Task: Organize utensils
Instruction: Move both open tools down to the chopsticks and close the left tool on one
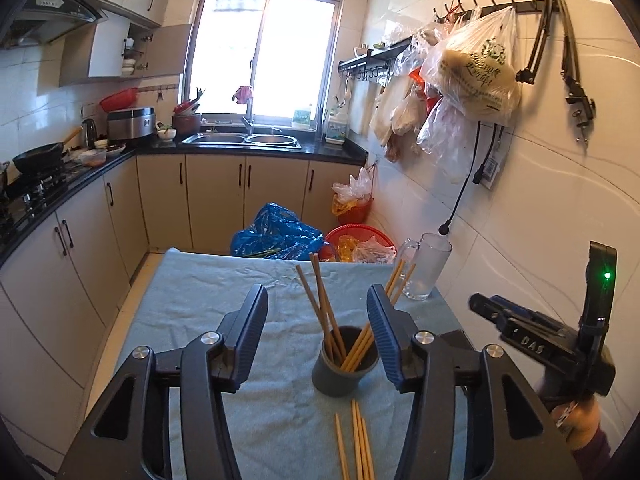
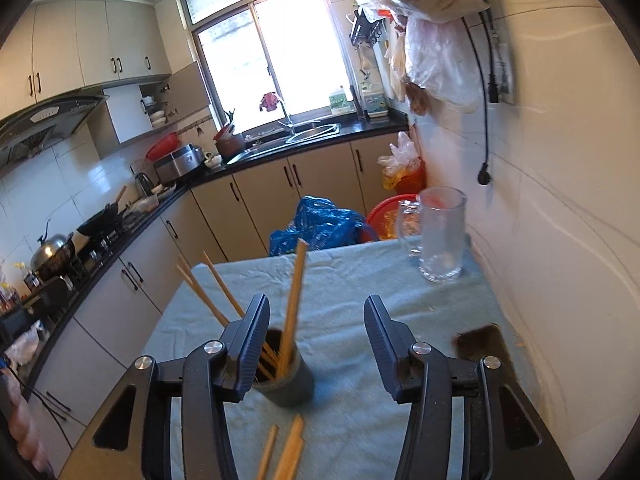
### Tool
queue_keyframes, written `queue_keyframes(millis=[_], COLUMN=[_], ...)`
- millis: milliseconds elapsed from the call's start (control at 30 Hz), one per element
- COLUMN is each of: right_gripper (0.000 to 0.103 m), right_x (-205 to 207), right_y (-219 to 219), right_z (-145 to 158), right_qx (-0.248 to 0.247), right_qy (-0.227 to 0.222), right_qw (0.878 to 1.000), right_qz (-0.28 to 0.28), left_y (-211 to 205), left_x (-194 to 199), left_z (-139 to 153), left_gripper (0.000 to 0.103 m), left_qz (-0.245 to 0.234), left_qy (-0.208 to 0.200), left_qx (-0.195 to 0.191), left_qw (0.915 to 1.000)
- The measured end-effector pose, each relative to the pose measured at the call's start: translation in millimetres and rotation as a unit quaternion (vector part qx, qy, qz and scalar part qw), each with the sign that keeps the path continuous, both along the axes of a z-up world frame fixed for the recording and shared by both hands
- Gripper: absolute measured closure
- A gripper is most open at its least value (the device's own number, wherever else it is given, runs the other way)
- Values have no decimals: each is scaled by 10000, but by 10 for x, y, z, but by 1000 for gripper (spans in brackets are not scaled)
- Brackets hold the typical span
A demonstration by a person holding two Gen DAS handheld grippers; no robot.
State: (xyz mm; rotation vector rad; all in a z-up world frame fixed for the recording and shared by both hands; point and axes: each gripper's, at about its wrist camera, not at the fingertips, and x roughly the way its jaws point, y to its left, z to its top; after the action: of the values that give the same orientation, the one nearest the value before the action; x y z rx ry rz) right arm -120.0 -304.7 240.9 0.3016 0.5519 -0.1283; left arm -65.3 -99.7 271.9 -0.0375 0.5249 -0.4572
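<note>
While both tools hang empty over the bench, status:

Key relation: loose chopsticks (image 1: 356, 444) lie on the cloth just below/behind the left tool (image 1: 318, 324) tips, close to its right finger. Long axis runs roughly along the tool's pointing line, ends toward the camera and cut off by the frame edge. To pinch one, tool prob. needs to pull back and dip.
Nearer hand: left, by my read. In the right wrist view the same sticks (image 2: 286, 456) sit low and left of centre, under the right tool (image 2: 316, 332), beside its left finger. Both close, left a bit better lined up.
Left tool: jaws spread about halfway, nothing between the pads; cup only shows through the gap beyond them.
Right tool: same, half spread, empty. Body also seen at the right edge of the left view.
Cup (image 1: 345, 364): dark grey, upright, just ahead of the left tool between the fingers; partly hidden behind the right tool's left finger.
Sticks in cup (image 1: 320, 300): several, tan wood/bamboo, fanned out, leaning both ways. Exact count unclear.
Loose sticks look: thin, straight, light tan, approx. parallel, bunched, 4 or so visible.
Glass mug (image 2: 440, 236): clear, empty, far right corner of the bench (image 1: 192, 304), well away.
Risk: thin sticks flat on soft cloth, easy to grab two or snag fabric.
</note>
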Motion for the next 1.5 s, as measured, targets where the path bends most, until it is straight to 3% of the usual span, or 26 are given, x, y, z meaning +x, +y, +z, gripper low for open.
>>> queue_keyframes(millis=[200, 433, 633, 800, 867, 967, 1133, 1267, 1400, 1500], right_gripper=[47, 34, 27, 26, 26, 26, 26, 26, 26, 32], right_x=[-681, -1613, -2094, -2038, -1909, -1714, -1351, -1112, -919, -822], right_y=[-194, -560, -822, -742, -619, -436, -171, 46, 270, 425], right_z=[91, 249, 151, -349, -669, -1077, -1550, -1721, -1826, -1902], right_qx=[-372, -1033, -1768, -2126, -1958, -1556, -639, -218, -44, 103], right_qy=[113, 244, 681, 1267, 1486, 1706, 1915, 1961, 1964, 2037], right_qw=[9989, 9905, 9734, 9629, 9665, 9726, 9785, 9767, 9742, 9701], right_qz=[-250, -869, -1292, -1073, -741, -279, 429, 846, 1114, 1316], left_y=[188, 326, 180, -46, -159, -331, -566, -689, -771, -660], left_x=[-406, -727, -712, -565, -490, -382, -196, -83, -39, 23], left_z=[-8, -252, -909, -1589, -1862, -2117, -2306, -2416, -2485, -2478], left_gripper=[47, 42, 42, 42, 43, 55, 68, 74, 94, 95], left_qz=[-10, 38, -64, -257, -353, -463, -587, -662, -588, -485], left_qy=[-22, 190, 841, 1608, 1914, 2144, 2236, 2346, 2203, 2316], left_qx=[7, 29, 374, 612, 742, 949, 1219, 1404, 1730, 1607], left_qw=[10000, 9998, 9957, 9848, 9781, 9710, 9653, 9596, 9582, 9582])
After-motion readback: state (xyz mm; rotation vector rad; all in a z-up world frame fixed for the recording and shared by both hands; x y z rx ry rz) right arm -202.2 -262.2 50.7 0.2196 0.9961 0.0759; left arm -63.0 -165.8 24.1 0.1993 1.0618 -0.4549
